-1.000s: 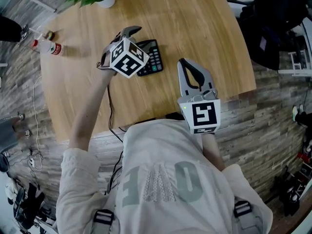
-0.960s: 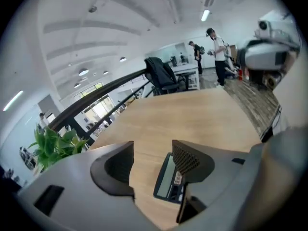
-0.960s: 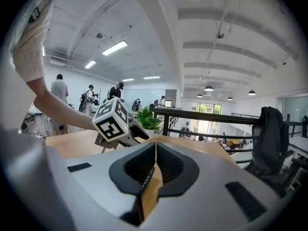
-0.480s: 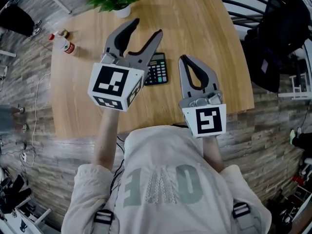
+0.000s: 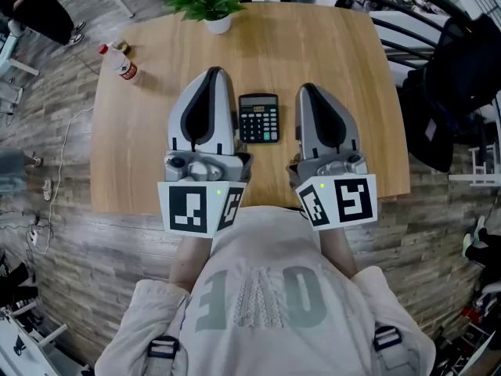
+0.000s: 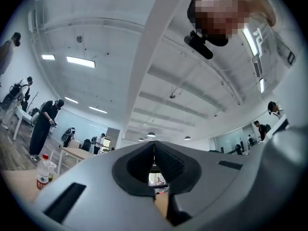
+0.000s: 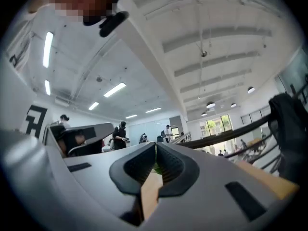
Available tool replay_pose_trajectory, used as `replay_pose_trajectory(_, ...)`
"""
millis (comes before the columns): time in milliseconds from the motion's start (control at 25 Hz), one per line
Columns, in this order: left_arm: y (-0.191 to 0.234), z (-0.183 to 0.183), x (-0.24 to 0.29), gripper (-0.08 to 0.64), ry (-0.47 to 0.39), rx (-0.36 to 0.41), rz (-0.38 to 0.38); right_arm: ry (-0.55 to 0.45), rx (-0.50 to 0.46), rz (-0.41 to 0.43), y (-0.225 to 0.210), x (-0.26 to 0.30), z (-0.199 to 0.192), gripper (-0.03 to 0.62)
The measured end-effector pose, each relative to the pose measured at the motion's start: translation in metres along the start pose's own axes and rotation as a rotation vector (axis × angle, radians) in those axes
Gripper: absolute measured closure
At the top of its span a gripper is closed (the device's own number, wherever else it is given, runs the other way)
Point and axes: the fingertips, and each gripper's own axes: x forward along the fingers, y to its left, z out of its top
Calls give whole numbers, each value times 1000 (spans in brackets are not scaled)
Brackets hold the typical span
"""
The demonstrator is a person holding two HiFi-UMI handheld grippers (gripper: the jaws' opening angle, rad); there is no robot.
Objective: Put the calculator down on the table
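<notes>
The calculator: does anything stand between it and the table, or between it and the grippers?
Nothing visible. The calculator lies flat on the table. The left gripper, jaws just closed on nothing, and the right gripper, shut and empty, show beside it.

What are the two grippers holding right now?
Nothing. The left gripper and the right gripper are both shut and empty; the calculator lies free on the table.

Left gripper (image 5: 212, 75) lifted off the calculator (image 5: 258, 118), its fingers (image 5: 223, 108) just closing on nothing.

Head view: steeply down over table (image 5: 329, 53). Both gripper views: low, close, tilted upward, sharing ceiling (image 6: 192, 81).
</notes>
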Motion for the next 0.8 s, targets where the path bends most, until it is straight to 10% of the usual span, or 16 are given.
replay_pose_trajectory(800, 2, 1, -10, 551, 13, 143, 25, 26, 17, -18, 9, 8, -12, 572)
